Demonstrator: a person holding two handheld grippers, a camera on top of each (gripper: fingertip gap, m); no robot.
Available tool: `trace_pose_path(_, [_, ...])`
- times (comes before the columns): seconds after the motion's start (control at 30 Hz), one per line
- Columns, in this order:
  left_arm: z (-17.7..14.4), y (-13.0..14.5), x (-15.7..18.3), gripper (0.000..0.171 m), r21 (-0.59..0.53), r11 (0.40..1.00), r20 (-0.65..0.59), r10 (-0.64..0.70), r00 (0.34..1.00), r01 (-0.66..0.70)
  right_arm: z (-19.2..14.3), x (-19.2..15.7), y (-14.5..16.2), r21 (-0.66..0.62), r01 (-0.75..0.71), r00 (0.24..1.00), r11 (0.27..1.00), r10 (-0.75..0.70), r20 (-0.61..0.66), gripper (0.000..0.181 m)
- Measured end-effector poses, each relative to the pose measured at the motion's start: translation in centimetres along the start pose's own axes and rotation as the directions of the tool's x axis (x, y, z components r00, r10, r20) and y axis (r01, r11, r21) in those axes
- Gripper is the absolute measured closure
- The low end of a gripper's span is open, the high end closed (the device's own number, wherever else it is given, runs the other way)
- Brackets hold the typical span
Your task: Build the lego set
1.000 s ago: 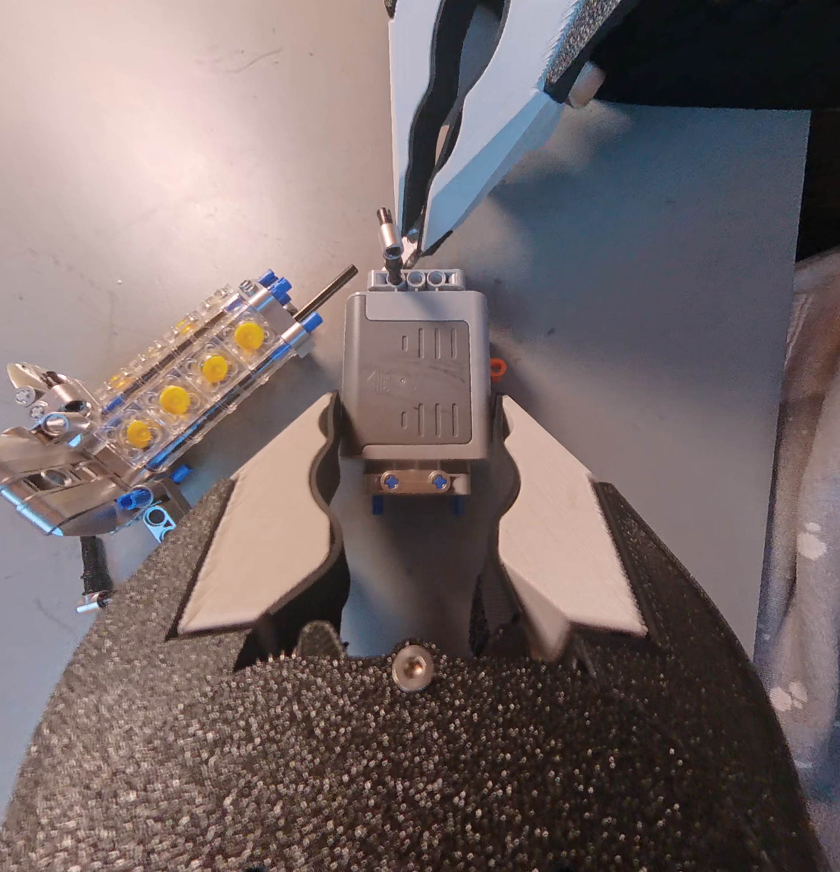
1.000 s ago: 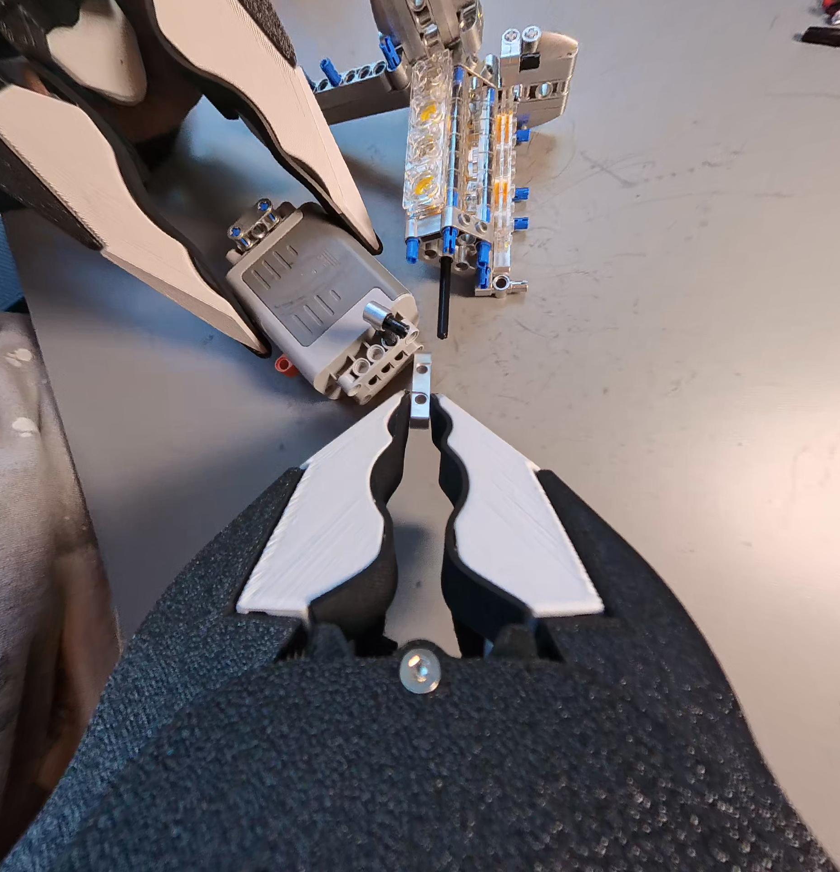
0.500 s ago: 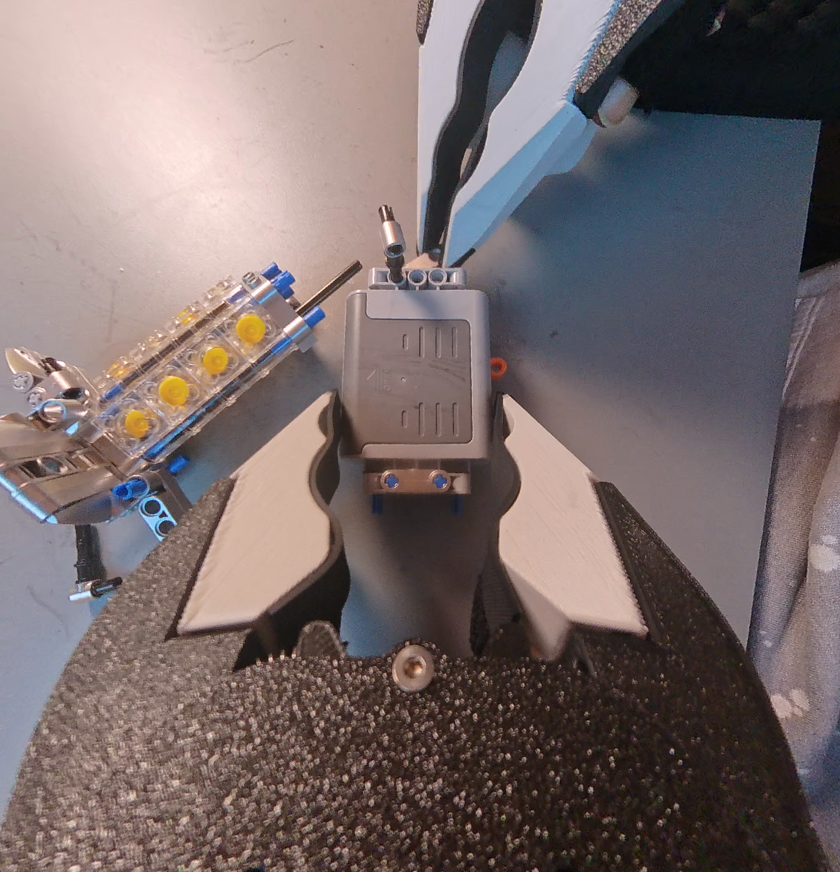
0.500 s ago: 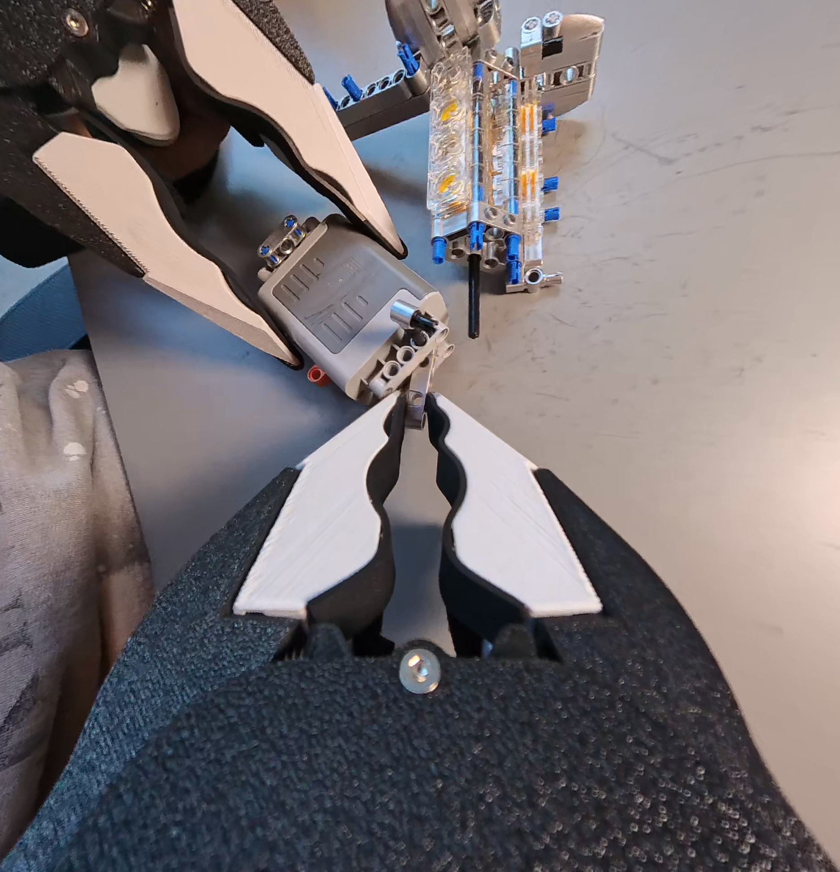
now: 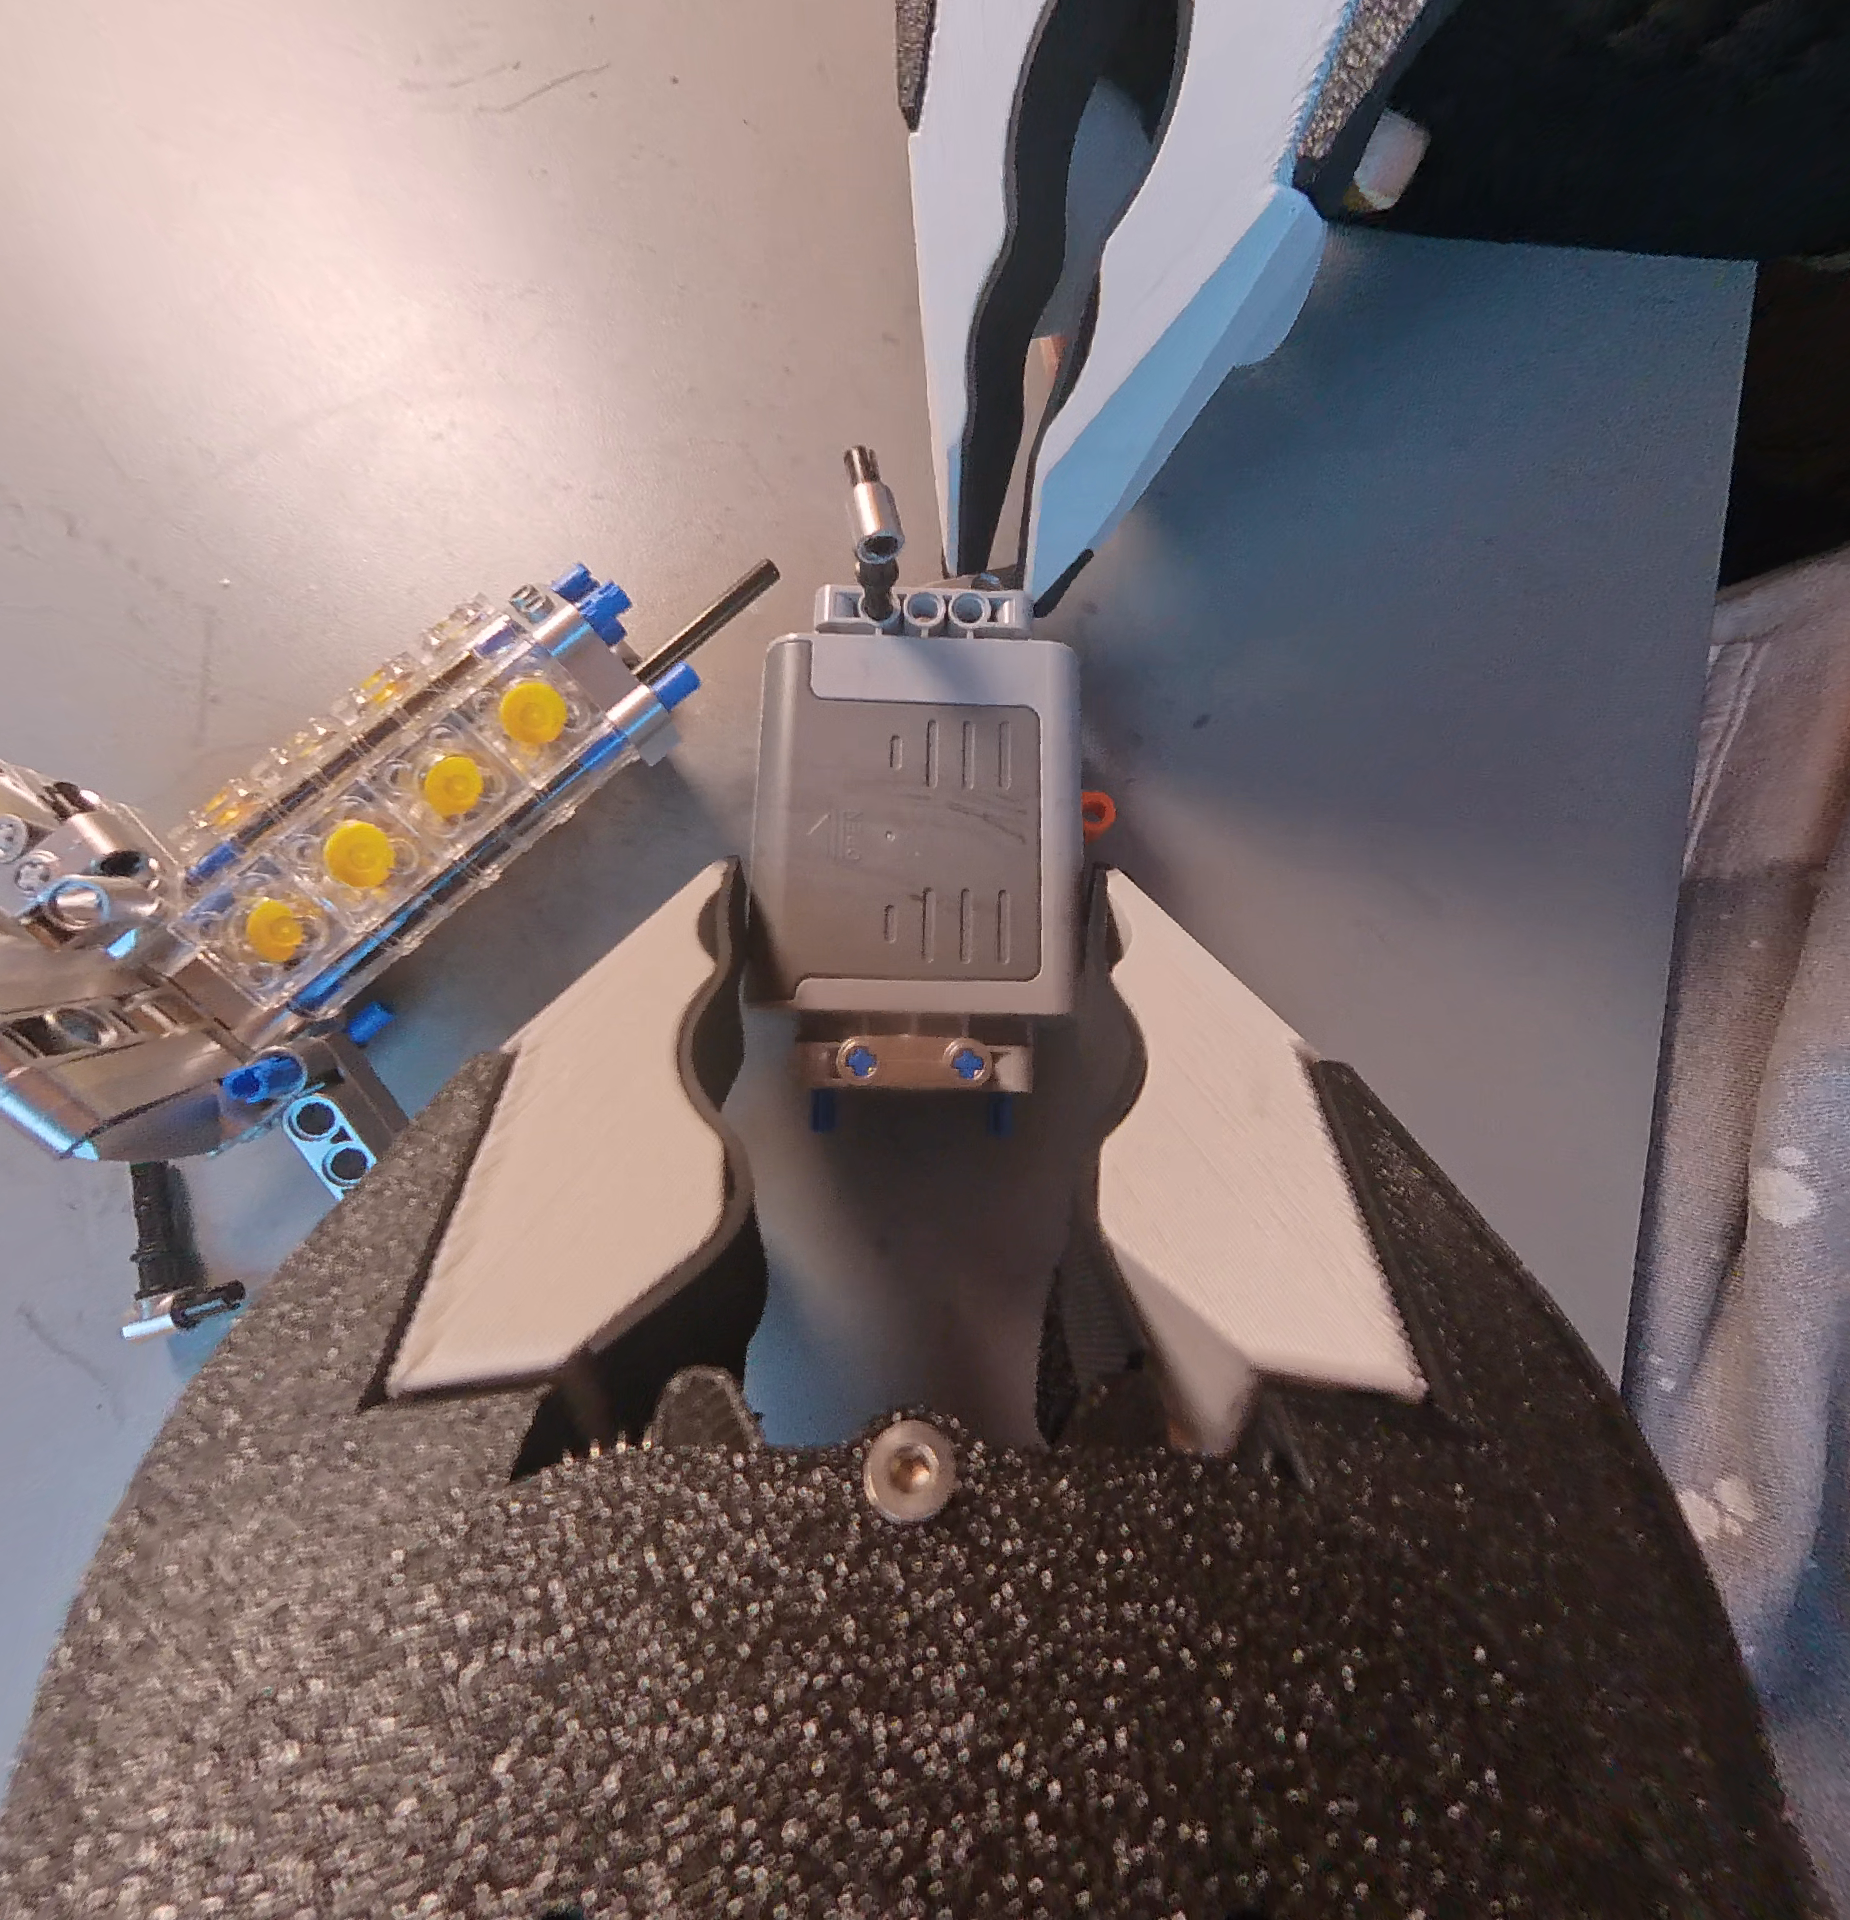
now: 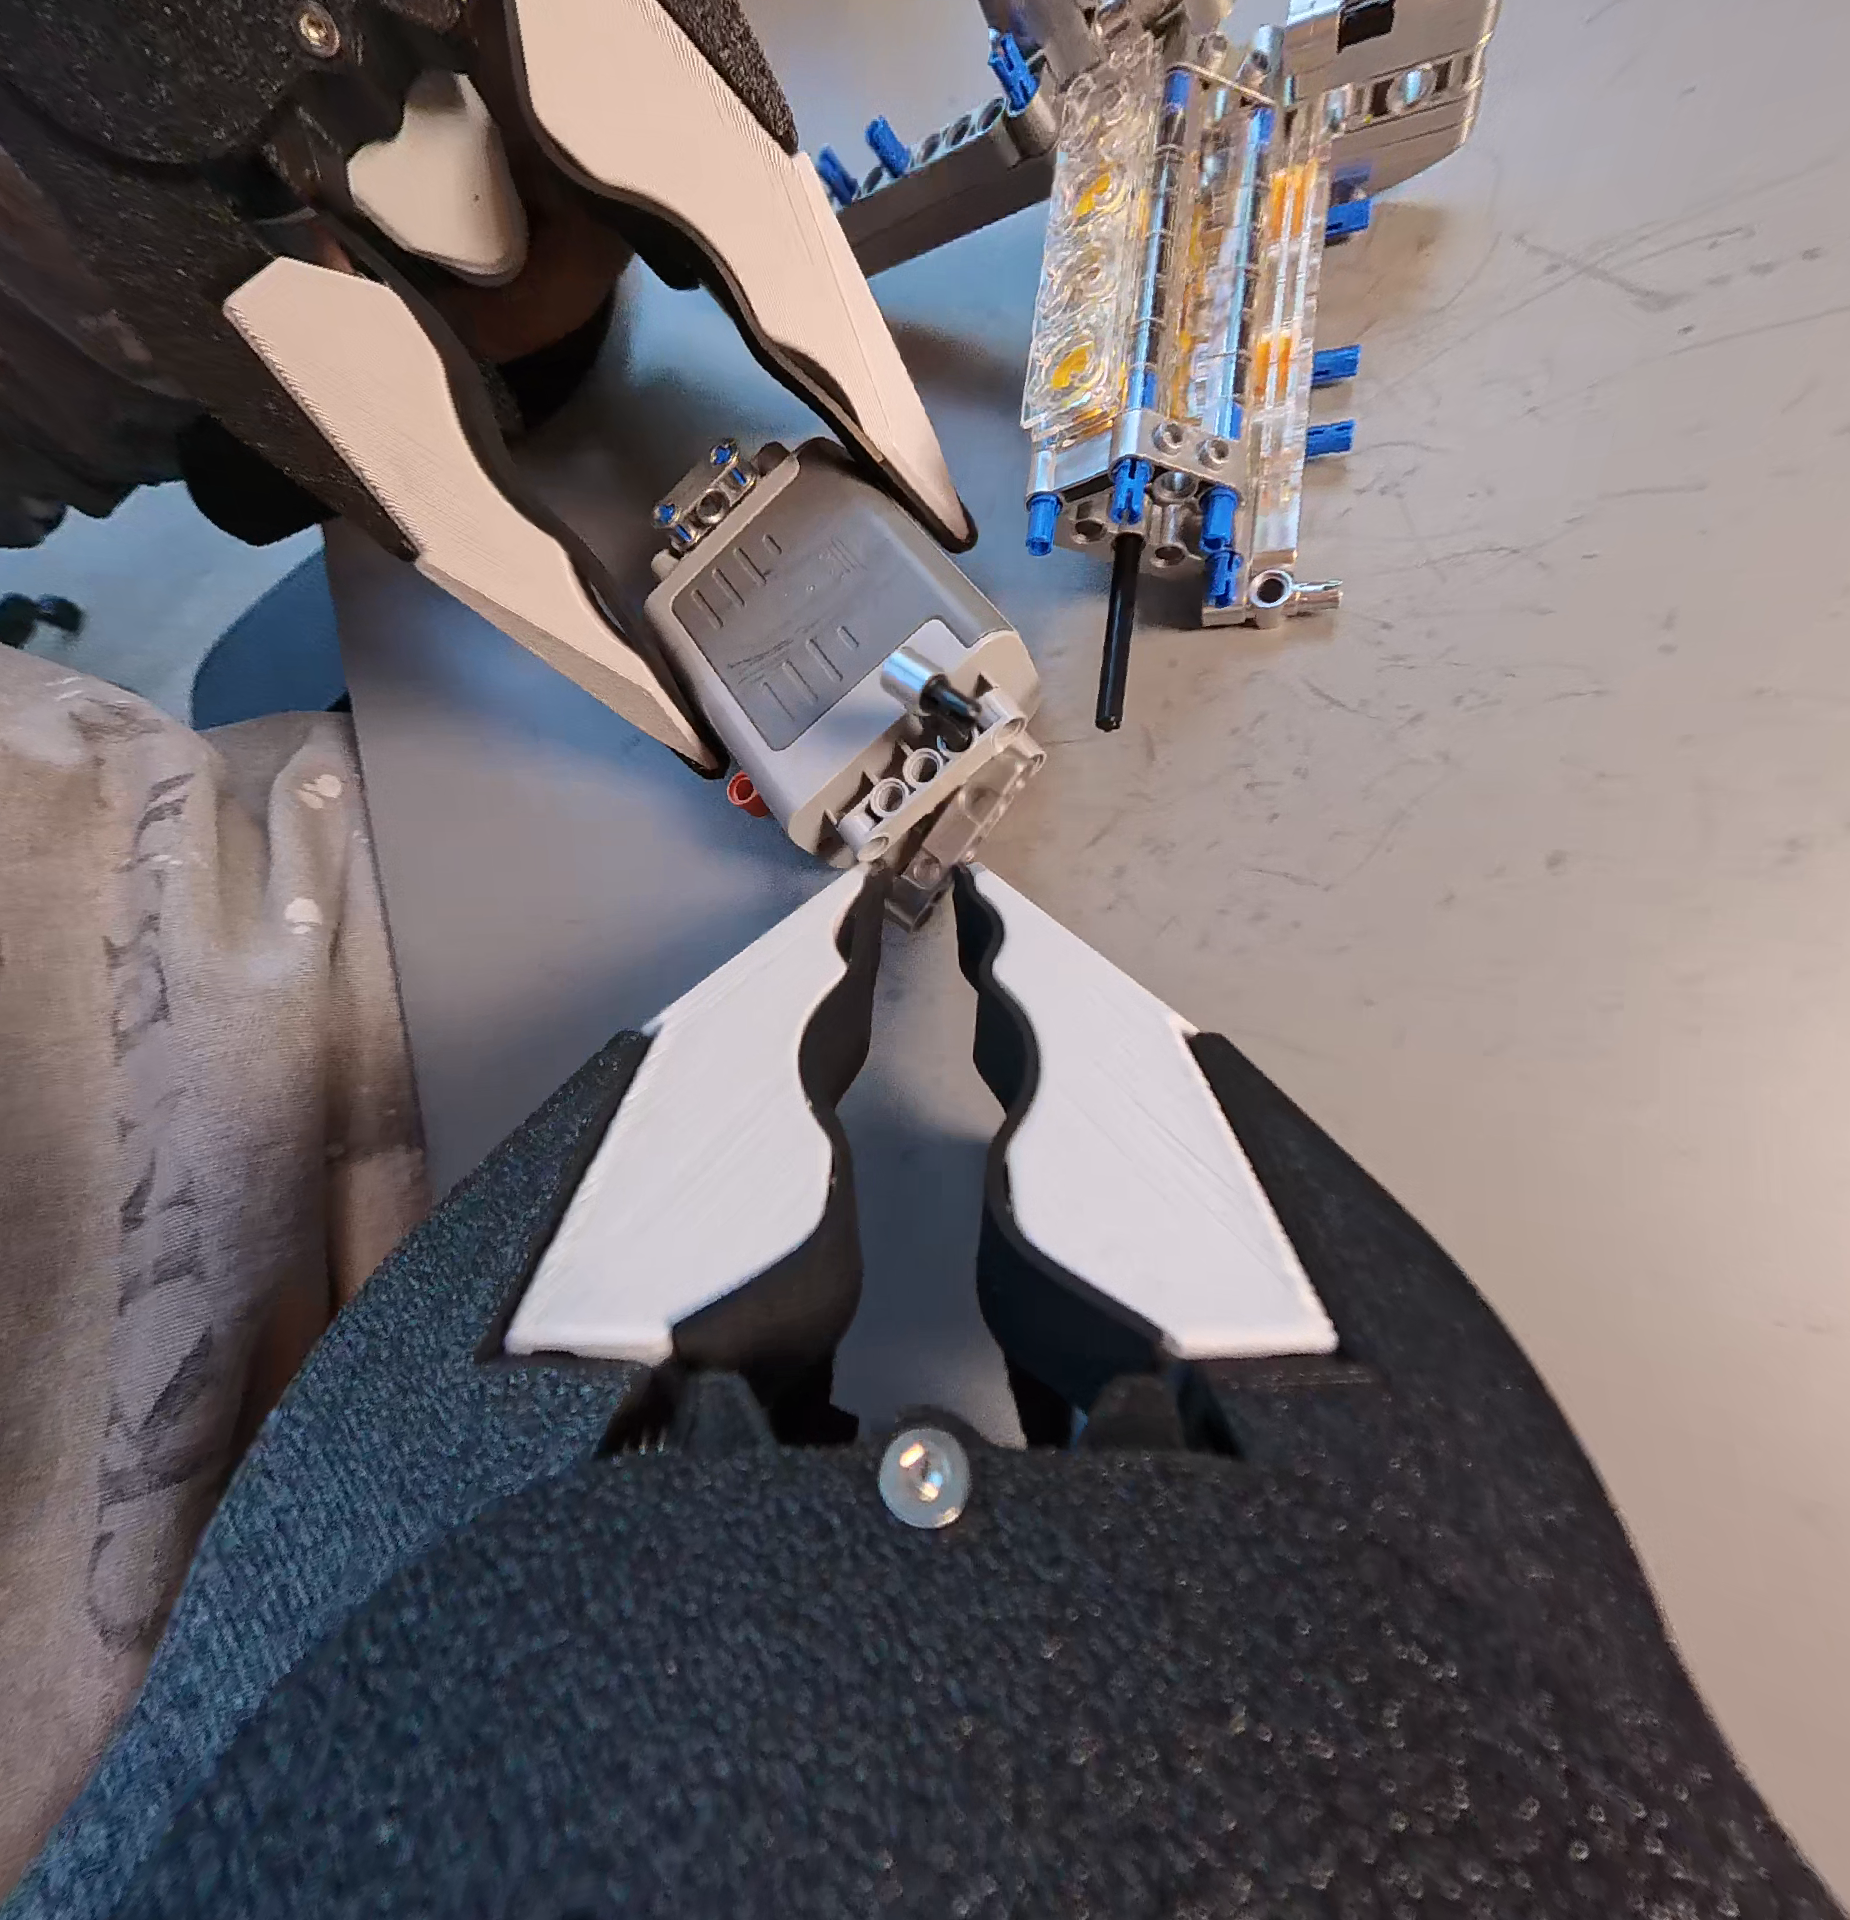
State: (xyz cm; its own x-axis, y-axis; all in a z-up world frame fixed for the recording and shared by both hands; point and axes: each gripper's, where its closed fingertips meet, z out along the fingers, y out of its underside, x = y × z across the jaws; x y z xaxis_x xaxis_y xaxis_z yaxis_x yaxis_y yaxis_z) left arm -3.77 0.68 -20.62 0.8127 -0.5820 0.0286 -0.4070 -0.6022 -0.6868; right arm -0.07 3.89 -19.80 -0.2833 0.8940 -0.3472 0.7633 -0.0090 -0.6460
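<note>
Matte grey desk [image 5: 277, 312] bears a boxy motor block [image 5: 916, 831] clamped by the left tool [image 5: 916, 914], while the right tool [image 6: 916, 894] pinches a small grey connector [image 6: 936, 868] at its 12 o'clock end.

A grey tabletop [image 5: 277, 312] fills most of both views, smooth and matte, marked with fine scratches and faint scuffs. In the left wrist view its bare surface spreads from 9 to 12 o'clock, warm and pale there, turning cooler and bluish grey toward 2 o'clock. The table's straight edge [image 5: 1685, 831] runs down the 3 o'clock side, with dark shadow beyond it at 1 o'clock. In the right wrist view the tabletop [image 6: 1523, 883] stretches from 12 to 4 o'clock, lit softly with a pale warm sheen toward 3 o'clock. At 9 o'clock a dark rounded shape [image 6: 261, 655] sits below the table edge; what it is cannot be told.
</note>
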Motion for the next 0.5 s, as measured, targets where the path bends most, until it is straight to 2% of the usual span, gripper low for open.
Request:
trace_pose_path(0.07, [0.0,0.0,0.1,0.108,-0.002,1.0,-0.008,0.004,1.0,-0.004,0.0,-0.9,-0.1,0.003,-0.018,0.996,1.0,0.017,0.093,0.157])
trace_pose_path(0.1, [0.1,0.1,0.1,0.108,-0.004,1.0,-0.011,0.002,1.0,-0.003,-0.1,-1.4,-0.3,0.006,-0.017,0.991,1.0,0.016,0.133,0.156])
trace_pose_path(0.23, [0.2,0.2,0.2,0.107,-0.016,1.0,-0.029,-0.009,1.0,0.009,-0.3,-0.7,-0.4,0.001,0.024,0.994,1.0,-0.024,0.103,0.154])
trace_pose_path(0.3, [0.2,0.2,0.2,0.107,-0.017,1.0,-0.034,-0.011,0.999,0.011,-0.6,-0.8,-0.2,-0.016,0.047,0.993,0.999,-0.045,0.108,0.147])
trace_pose_path(0.4, [0.2,0.2,0.3,0.107,-0.022,1.0,-0.042,0.001,0.999,-0.002,-0.6,0.8,1.6,-0.129,0.142,0.989,0.981,-0.145,-0.016,0.139])
trace_pose_path(0.5, [0.1,0.3,0.3,0.107,-0.029,1.0,-0.05,0.007,0.999,-0.009,-0.5,1.2,1.5,-0.123,0.128,0.985,0.984,-0.14,-0.097,0.146])
